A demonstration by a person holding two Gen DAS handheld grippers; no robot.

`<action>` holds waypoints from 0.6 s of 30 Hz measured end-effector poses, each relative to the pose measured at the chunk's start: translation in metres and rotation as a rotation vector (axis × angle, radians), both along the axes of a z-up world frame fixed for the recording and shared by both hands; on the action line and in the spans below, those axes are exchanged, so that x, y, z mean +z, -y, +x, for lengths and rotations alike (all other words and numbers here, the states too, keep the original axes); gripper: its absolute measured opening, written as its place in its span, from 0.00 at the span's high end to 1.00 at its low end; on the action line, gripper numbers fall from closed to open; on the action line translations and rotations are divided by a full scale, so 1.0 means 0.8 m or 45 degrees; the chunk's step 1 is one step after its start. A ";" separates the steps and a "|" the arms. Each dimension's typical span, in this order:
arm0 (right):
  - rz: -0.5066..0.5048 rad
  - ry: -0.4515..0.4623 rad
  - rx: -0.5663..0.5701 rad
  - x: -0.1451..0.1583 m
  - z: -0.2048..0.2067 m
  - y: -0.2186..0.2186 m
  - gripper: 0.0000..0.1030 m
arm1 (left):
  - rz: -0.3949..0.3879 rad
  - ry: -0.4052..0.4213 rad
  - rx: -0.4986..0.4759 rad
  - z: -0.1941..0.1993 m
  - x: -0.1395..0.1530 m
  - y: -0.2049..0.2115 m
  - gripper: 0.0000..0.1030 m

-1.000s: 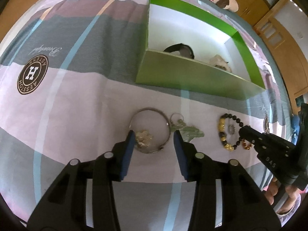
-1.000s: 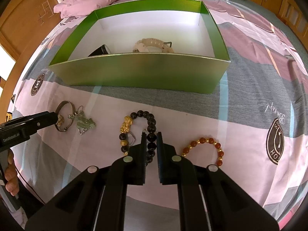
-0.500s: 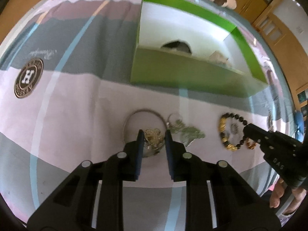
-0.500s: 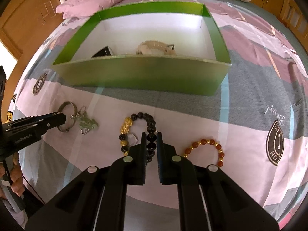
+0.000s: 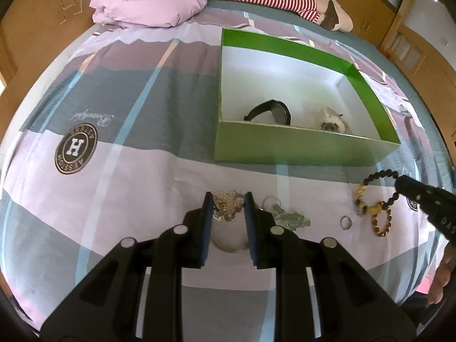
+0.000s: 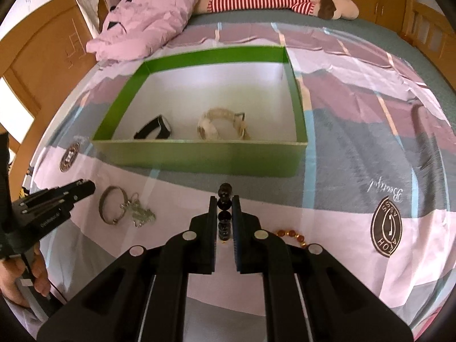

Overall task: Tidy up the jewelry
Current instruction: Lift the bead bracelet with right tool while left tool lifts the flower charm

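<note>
Covering nearly the whole of both views: bedspread (image 6: 356,131), striped pink, grey and mauve, with round printed emblems.

Green box (image 6: 199,156), open-topped, white inside, upper centre of the right wrist view and upper right of the left wrist view. Contents: black watch (image 6: 154,129) toward its left, pale watch (image 6: 222,126) beside it. Two pieces stored, as far as can be seen.

Left gripper (image 5: 228,208), lower centre of its own view. Clenched on the gold flower brooch (image 5: 228,206), which sits between the blue pads and looks raised off the cloth.

Right gripper (image 6: 225,206), lower centre of its own view. Grasping the black bead bracelet (image 6: 224,199); in the left wrist view the strand, with its gold charms, hangs from the tip at the right edge, clear of the bedspread.

Silver bangle (image 6: 111,209), lying flat, lower left of the right wrist view.

Keyring with pale green charm (image 6: 139,212), touching the bangle's right side.

Amber bead bracelet (image 5: 382,225), on the cloth, lower right of the left wrist view.

Small silver ring (image 5: 345,223), loose on the cloth just left of the amber beads.

Status, judged: roughly a third along. Two pieces boxed, two held and due to go over the near wall, four not yet picked up.
</note>
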State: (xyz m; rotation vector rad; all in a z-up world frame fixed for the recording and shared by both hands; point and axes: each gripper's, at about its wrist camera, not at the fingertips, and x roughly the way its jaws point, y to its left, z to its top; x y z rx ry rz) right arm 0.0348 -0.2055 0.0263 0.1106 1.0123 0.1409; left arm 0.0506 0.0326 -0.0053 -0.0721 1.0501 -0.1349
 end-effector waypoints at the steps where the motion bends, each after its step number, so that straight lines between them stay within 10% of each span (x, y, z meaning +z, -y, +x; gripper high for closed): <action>1: 0.012 0.032 -0.004 0.006 -0.002 0.002 0.91 | 0.012 0.017 0.006 -0.001 0.002 0.000 0.79; 18: 0.027 0.171 0.000 0.033 -0.007 0.003 0.91 | 0.038 0.059 0.009 -0.005 0.006 0.003 0.79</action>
